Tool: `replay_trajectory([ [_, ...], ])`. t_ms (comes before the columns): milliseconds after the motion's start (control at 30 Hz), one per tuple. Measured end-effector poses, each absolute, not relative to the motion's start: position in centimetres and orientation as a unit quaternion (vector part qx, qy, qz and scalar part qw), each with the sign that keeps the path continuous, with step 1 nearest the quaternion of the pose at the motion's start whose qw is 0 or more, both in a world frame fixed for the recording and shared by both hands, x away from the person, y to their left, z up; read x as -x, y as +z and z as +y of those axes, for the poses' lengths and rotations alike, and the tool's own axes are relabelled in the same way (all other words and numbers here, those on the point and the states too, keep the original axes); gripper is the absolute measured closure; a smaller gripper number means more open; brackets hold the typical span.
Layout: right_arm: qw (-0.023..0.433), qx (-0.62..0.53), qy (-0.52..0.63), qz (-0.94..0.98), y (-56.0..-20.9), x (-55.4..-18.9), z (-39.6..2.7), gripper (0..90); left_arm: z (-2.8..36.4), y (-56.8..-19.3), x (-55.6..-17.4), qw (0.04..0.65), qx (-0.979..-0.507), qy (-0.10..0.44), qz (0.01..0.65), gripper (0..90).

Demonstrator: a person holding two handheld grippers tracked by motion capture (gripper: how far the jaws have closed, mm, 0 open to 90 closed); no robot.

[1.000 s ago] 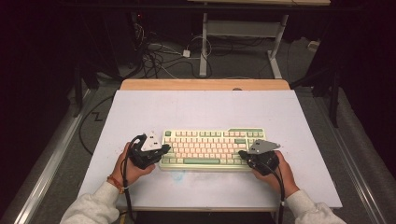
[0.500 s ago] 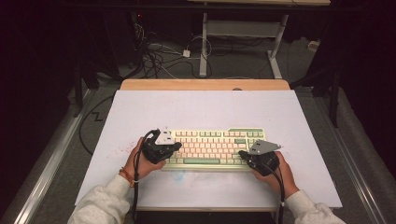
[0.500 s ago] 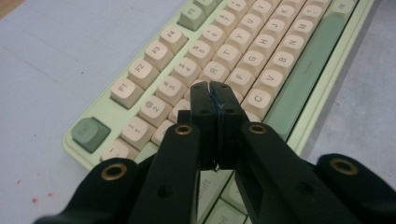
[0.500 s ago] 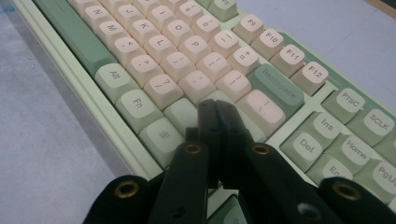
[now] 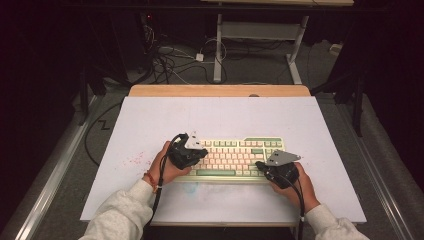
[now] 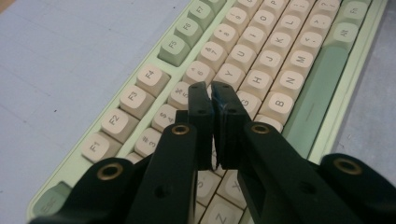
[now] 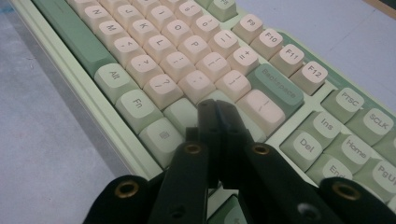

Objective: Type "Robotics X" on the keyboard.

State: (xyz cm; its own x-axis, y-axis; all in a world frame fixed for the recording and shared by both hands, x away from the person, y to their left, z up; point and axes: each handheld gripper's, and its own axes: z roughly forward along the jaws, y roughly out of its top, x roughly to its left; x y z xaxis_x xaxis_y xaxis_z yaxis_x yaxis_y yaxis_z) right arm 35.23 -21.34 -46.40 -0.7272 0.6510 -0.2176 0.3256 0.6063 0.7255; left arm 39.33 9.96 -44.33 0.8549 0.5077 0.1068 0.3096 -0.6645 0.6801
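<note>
Since the earlier frame my left gripper (image 5: 192, 152) has slid from just off the keyboard's (image 5: 235, 156) left end to over its left-hand keys; my right gripper (image 5: 272, 169) has stayed put over the right end. That keyboard — cream keys, pale green frame and modifiers — lies on the white table sheet (image 5: 150, 120) near its front edge, long side across in front of me.

From the left gripper view I see my left gripper (image 6: 211, 91) with its jaws pressed nearly together, nothing between them, tips above the keyboard (image 6: 261, 56) around the 5 and T keys. From the right gripper view, my right gripper (image 7: 215, 108) has its jaws pressed together and empty — tips low over the green keys of the keyboard (image 7: 154, 56) just below Backspace (image 7: 276, 89). I cannot tell whether either touches a key.
</note>
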Motion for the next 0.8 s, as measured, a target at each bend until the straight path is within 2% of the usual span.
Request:
replay_trajectory([
  [800, 0.24, -0.28, 0.338, 0.866, -46.4, -35.2, -21.3, 90.0, 8.7, -45.4, -40.5, 0.301, -0.914, 0.149, 0.227, 85.4],
])
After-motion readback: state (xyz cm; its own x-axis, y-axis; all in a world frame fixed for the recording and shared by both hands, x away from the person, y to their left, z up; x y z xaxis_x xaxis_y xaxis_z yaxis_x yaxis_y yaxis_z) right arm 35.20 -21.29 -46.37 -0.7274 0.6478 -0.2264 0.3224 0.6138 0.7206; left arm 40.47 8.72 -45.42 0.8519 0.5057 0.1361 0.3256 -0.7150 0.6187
